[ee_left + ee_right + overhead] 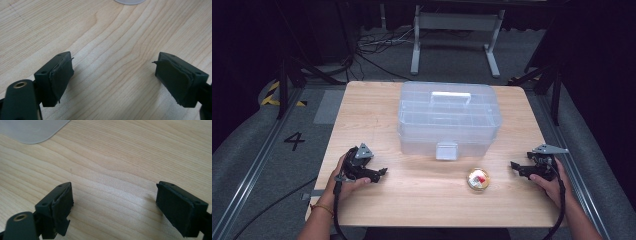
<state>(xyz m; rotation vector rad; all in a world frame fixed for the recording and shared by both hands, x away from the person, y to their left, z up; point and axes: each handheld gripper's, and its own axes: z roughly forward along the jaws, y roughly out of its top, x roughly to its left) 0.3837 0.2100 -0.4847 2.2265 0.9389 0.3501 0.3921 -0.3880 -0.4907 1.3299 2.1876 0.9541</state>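
Observation:
A clear plastic storage box (449, 118) with a white handle and a white front latch stands shut at the middle back of the wooden table (377, 115). A small round container (478, 179) with red and yellow contents lies in front of it, toward the right. My left gripper (381, 174) rests at the front left, open, with bare wood between its pads (62, 75). My right gripper (515, 166) rests at the front right, open too, pointing left toward the round container, with nothing between its pads (175, 207).
The box's corner (30, 130) shows at the top left of the right gripper view. Beyond the table lie grey floor, cables (372, 45) and a white desk frame (457, 25). Open wood lies between the two grippers.

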